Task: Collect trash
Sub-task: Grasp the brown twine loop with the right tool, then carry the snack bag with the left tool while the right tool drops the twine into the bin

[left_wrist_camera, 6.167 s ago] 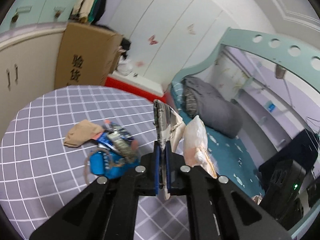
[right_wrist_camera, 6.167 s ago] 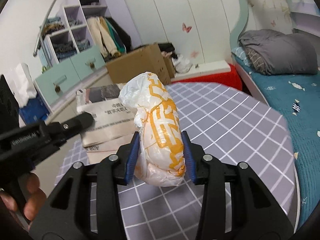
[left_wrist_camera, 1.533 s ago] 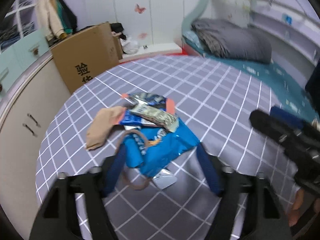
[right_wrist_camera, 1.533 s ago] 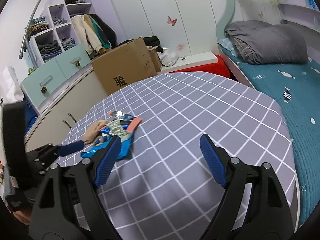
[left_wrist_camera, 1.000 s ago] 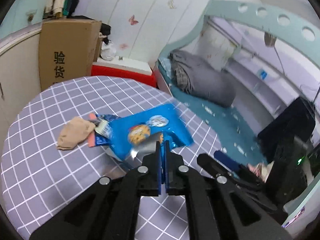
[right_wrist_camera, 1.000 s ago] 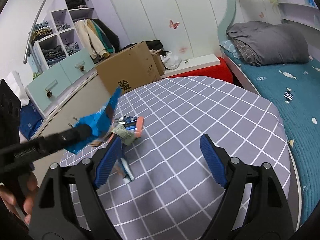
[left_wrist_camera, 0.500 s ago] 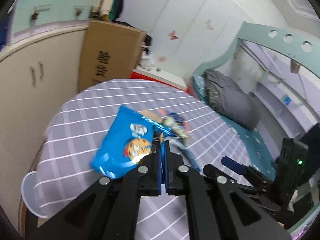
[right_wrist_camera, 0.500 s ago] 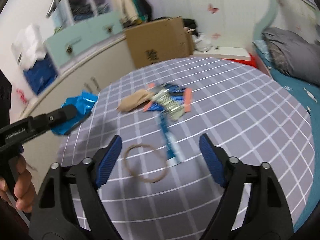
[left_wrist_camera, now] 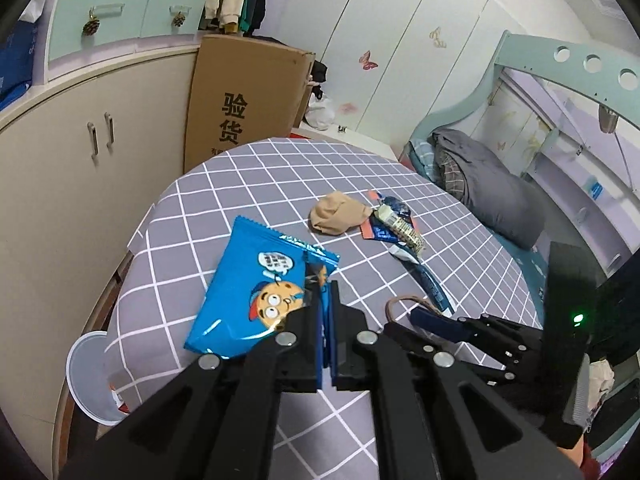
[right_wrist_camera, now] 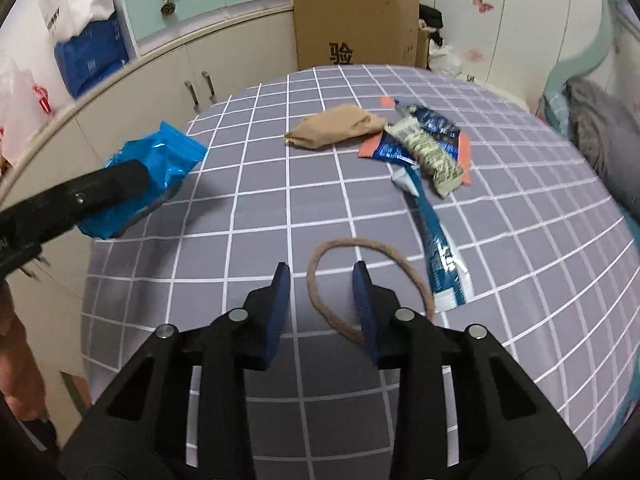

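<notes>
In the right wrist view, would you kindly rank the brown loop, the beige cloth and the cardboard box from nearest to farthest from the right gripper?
1. Brown loop: its near-left arc lies between the closing right gripper jaws.
2. Beige cloth: mid-table, beyond.
3. Cardboard box: behind the table.
</notes>
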`<state>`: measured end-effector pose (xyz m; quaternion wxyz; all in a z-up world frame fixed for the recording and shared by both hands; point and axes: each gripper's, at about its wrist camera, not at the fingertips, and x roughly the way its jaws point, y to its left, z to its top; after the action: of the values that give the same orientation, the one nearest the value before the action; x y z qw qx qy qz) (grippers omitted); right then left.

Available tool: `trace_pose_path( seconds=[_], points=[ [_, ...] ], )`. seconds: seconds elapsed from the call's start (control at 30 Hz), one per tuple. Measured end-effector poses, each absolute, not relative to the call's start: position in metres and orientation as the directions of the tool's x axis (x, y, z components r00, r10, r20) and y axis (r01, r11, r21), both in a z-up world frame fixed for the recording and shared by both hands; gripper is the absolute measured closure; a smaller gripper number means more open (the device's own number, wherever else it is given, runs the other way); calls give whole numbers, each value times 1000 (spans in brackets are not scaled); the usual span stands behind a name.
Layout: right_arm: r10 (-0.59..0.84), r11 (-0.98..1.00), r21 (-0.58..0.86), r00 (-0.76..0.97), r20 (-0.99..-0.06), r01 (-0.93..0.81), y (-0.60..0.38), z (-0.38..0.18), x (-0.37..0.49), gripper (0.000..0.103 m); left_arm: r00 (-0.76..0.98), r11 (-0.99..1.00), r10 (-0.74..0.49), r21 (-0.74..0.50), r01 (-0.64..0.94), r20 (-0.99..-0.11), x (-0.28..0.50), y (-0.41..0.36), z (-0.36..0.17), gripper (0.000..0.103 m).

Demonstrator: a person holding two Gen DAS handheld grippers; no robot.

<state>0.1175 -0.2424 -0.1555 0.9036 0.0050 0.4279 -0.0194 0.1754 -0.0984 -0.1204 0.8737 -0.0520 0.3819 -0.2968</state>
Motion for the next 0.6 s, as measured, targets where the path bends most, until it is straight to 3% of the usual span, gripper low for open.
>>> trace_pose_path(
  seconds=[0.1, 0.13, 0.2, 0.4, 0.6],
  points=[
    [-28, 999, -37, 621, -783, -2, -232, -154, 121, 97, 539, 817, -562, -323, 477, -627, 176, -90, -119, 101],
    [-44, 998, -62, 618, -785, -7, -228, -154, 122, 99, 539, 816, -565, -328, 475, -625, 176, -89, -119, 101],
    [-59, 996, -85, 620, -783, -12, -223, -154, 125, 99, 542, 815, -569, -336, 471, -619, 176, -83, -117, 101],
    [88, 996, 68, 658, -748, -56, -213, -134, 130, 100, 569, 824, -563, -348, 447, -600, 177, -55, -113, 101],
    [207, 978, 134, 695, -688, -160, -168, -103, 146, 100, 615, 843, -538, -377, 384, -576, 182, -10, -110, 101]
  ],
)
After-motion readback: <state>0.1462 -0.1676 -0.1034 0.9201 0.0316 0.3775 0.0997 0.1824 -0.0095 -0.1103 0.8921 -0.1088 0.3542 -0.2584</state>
